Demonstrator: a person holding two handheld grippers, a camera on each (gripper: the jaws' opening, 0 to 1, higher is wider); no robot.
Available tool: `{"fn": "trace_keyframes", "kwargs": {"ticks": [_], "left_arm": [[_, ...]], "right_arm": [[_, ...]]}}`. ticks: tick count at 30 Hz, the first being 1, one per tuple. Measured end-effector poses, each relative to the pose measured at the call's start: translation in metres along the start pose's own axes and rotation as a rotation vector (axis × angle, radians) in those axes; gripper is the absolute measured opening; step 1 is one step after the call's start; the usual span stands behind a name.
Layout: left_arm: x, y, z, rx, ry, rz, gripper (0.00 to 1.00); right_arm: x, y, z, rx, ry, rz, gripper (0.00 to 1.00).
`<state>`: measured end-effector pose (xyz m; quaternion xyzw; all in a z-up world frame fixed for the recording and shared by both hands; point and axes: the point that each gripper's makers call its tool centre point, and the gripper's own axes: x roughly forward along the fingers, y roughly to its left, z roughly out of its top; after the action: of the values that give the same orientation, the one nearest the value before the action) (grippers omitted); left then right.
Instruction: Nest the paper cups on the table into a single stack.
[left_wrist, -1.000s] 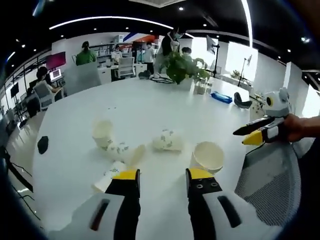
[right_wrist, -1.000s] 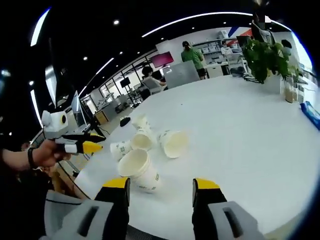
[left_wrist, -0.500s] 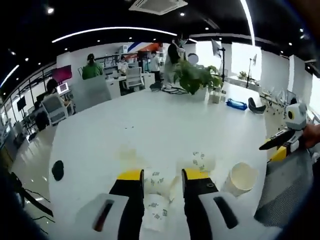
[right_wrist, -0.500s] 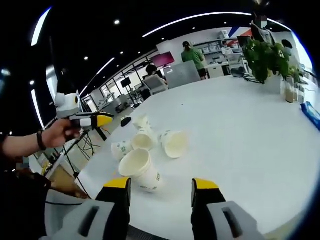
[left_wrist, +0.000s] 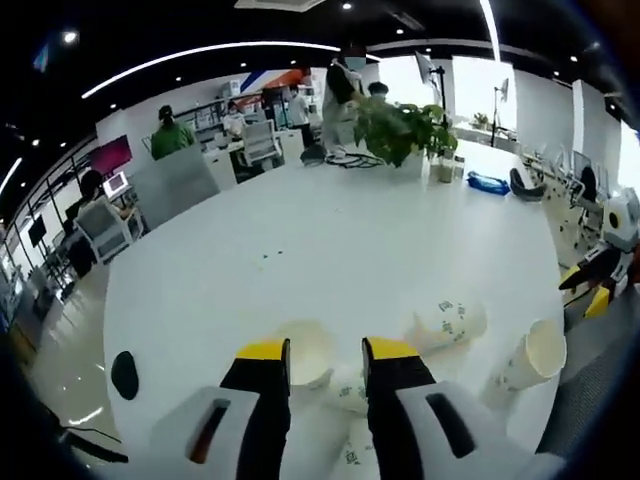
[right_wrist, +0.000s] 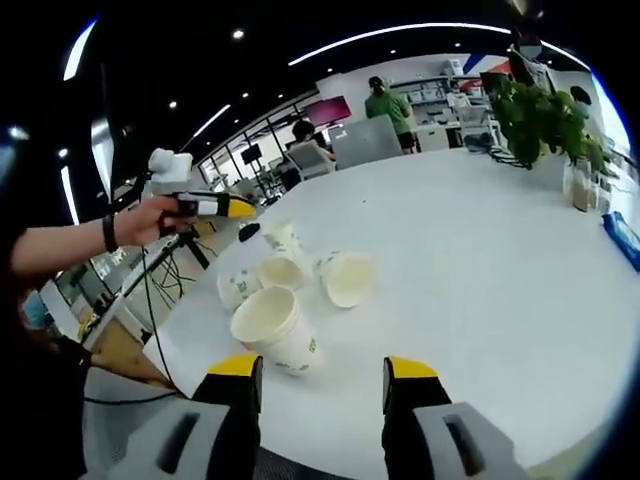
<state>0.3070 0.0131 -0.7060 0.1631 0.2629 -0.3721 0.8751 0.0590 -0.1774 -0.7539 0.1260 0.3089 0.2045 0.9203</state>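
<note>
Several white paper cups with green print lie clustered on the white round table (left_wrist: 300, 240). In the left gripper view one cup (left_wrist: 305, 352) shows its open mouth between my jaw tips, another cup (left_wrist: 447, 322) lies on its side to the right, and a third cup (left_wrist: 530, 358) sits near the table edge. My left gripper (left_wrist: 326, 350) is open and hovers over the cluster, holding nothing. In the right gripper view the nearest cup (right_wrist: 272, 328) lies just ahead of my open right gripper (right_wrist: 322, 368). The left gripper (right_wrist: 215, 205), in a hand, hangs above the far cups (right_wrist: 282, 240).
A potted plant (left_wrist: 400, 125) (right_wrist: 535, 110) stands on the table's far side with a blue item (left_wrist: 485, 183) near it. A small black object (left_wrist: 125, 375) lies by the table edge. People sit at desks behind. A mesh chair back (right_wrist: 110, 420) is close by.
My left gripper has moved in over the cup cluster, seen in the right gripper view travelling from low at the table edge to above the cups. The right gripper has barely moved.
</note>
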Motion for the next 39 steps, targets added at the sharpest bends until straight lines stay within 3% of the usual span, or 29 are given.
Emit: {"fn": "trace_keyframes", "kwargs": {"ticks": [7, 13, 19, 33, 39], "left_arm": [[0.032, -0.001, -0.026, 0.005, 0.097, -0.050, 0.28], [0.050, -0.002, -0.036, 0.004, 0.127, -0.063, 0.27], [0.052, -0.004, -0.044, 0.019, 0.175, -0.057, 0.20], [0.058, 0.010, -0.054, 0.016, 0.195, -0.040, 0.03], [0.057, 0.017, -0.057, 0.027, 0.200, -0.012, 0.01]], "right_arm": [[0.002, -0.009, -0.002, 0.031, 0.001, -0.011, 0.47], [0.003, -0.010, -0.005, 0.044, 0.010, -0.018, 0.46], [0.003, -0.012, -0.005, 0.078, 0.007, -0.019, 0.46], [0.007, -0.016, -0.009, 0.094, 0.018, -0.029, 0.44], [0.007, -0.016, -0.010, 0.093, 0.025, -0.027, 0.44]]}}
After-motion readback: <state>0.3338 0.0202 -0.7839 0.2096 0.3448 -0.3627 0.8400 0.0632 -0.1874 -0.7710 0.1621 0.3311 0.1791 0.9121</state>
